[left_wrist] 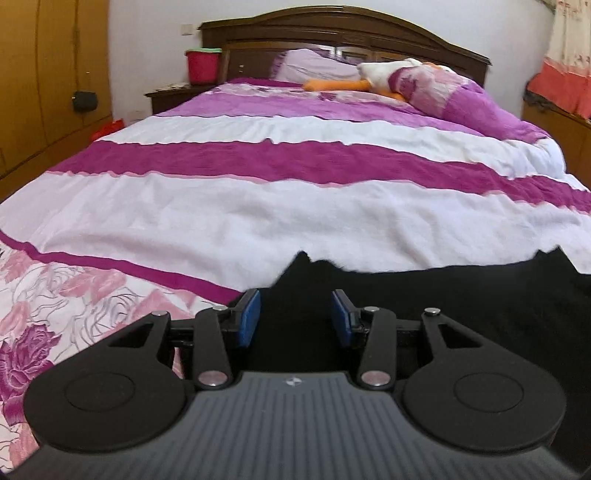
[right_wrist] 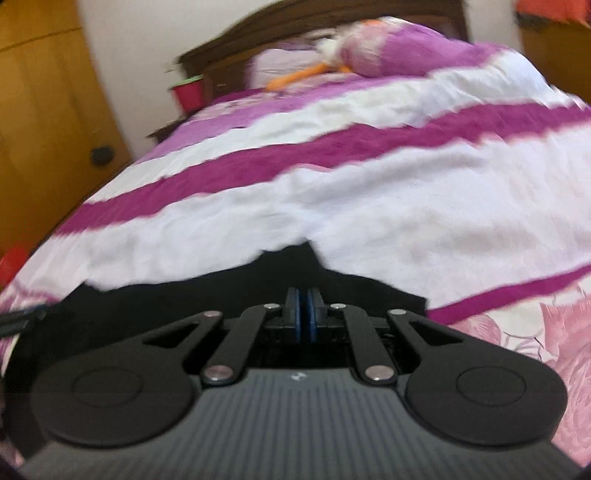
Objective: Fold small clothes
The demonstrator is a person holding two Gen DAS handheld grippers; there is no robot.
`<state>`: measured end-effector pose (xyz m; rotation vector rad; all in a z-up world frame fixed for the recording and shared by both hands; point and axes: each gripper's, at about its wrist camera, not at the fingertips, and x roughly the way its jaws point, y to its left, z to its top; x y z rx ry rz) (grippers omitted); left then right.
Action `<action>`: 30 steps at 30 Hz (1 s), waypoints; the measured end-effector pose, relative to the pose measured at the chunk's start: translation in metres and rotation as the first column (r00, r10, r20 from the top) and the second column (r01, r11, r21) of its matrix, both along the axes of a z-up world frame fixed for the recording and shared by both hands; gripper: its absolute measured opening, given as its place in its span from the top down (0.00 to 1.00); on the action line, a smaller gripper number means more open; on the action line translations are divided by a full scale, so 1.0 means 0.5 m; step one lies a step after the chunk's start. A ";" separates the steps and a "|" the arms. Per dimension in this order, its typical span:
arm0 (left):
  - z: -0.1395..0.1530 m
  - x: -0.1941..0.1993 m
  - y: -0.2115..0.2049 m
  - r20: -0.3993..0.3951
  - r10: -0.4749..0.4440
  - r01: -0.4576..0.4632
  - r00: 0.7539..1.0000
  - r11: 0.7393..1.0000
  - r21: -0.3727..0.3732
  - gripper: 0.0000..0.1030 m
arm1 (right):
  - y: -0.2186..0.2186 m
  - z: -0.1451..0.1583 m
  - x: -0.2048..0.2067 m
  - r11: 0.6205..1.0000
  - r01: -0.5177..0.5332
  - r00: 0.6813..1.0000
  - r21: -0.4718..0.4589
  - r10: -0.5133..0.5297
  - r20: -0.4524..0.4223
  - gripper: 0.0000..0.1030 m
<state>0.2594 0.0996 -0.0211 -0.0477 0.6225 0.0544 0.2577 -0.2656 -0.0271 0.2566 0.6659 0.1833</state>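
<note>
A black garment lies spread across the near part of the striped bedcover, its far edge rising in two small peaks. My left gripper hovers over the garment's left end, blue pads well apart with only black cloth showing between them. Whether the pads touch the cloth is unclear. In the blurred right wrist view the same garment runs left from my right gripper. That gripper's pads are pressed together at the cloth's peaked right end. A dark shape at the left edge may be the other gripper.
The bed is covered in white, magenta and floral bands. A pillow and a white and orange plush toy lie near the dark headboard. A red bucket stands on the nightstand. A wooden wardrobe lines the left.
</note>
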 end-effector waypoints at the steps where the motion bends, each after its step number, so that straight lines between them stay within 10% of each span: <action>1: -0.001 0.003 0.003 -0.001 0.004 -0.004 1.000 1.000 0.000 0.52 | -0.006 -0.006 0.006 1.000 0.010 1.000 0.019 -0.010 -0.013 0.93; 13: -0.052 0.013 0.011 -0.045 0.004 -0.003 0.999 1.000 0.023 0.52 | 0.004 -0.024 -0.011 0.995 0.031 0.999 -0.100 -0.031 -0.006 0.96; 25: -0.016 -0.025 0.027 -0.045 0.008 -0.008 0.999 1.000 -0.001 0.52 | -0.030 -0.027 -0.020 0.998 0.062 0.998 0.005 -0.062 -0.008 0.95; 29: 0.016 -0.066 0.039 -0.052 0.014 -0.015 0.999 1.000 -0.001 0.52 | -0.040 0.004 -0.059 0.998 0.061 0.998 0.014 -0.061 -0.005 0.87; 30: 0.024 -0.079 0.042 -0.056 0.023 -0.023 0.998 1.000 -0.002 0.52 | -0.042 0.012 -0.071 0.998 0.054 0.999 0.018 -0.054 -0.001 0.65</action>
